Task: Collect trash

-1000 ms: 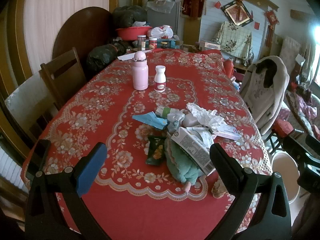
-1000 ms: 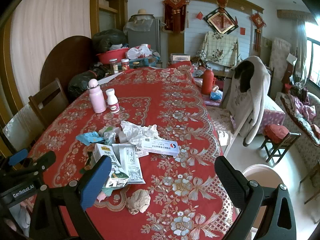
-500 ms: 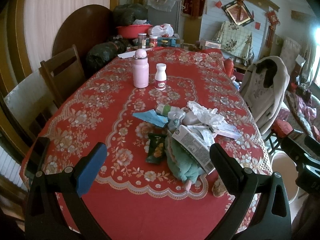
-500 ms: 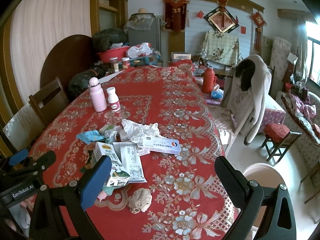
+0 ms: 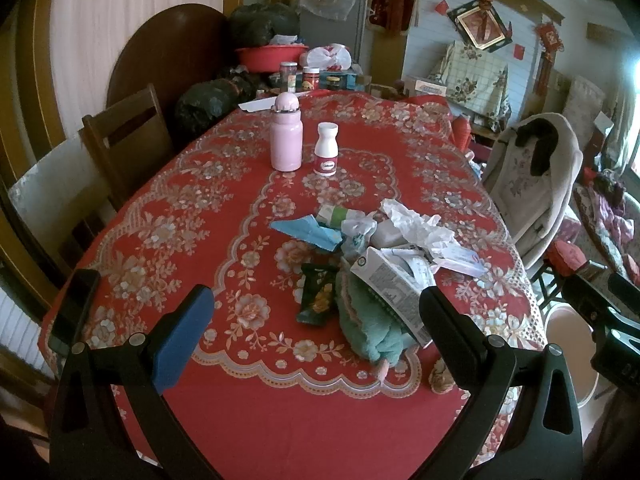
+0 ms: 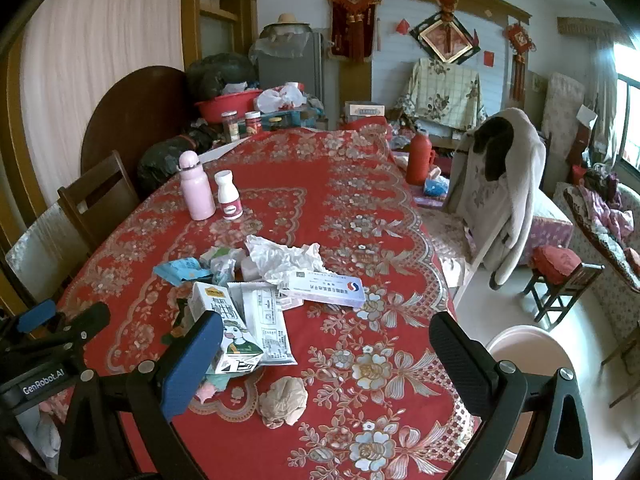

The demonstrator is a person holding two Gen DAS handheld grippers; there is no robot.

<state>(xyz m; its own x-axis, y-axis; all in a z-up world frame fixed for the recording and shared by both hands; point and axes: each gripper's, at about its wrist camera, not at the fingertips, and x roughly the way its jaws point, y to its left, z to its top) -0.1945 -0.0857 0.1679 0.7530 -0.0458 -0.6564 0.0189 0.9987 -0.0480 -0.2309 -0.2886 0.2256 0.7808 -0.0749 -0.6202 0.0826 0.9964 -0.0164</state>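
Two grippers (image 5: 312,320) (image 6: 324,344) spread wide above trash pile (image 6: 256,280), pale bin (image 6: 528,356) probably floor-standing

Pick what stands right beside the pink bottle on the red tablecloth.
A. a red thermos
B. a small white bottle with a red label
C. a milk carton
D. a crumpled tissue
B: the small white bottle stands upright next to the pink bottle, away from the trash pile.

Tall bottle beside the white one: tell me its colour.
Pale pink bottle, lid included; clearest in the left wrist view.
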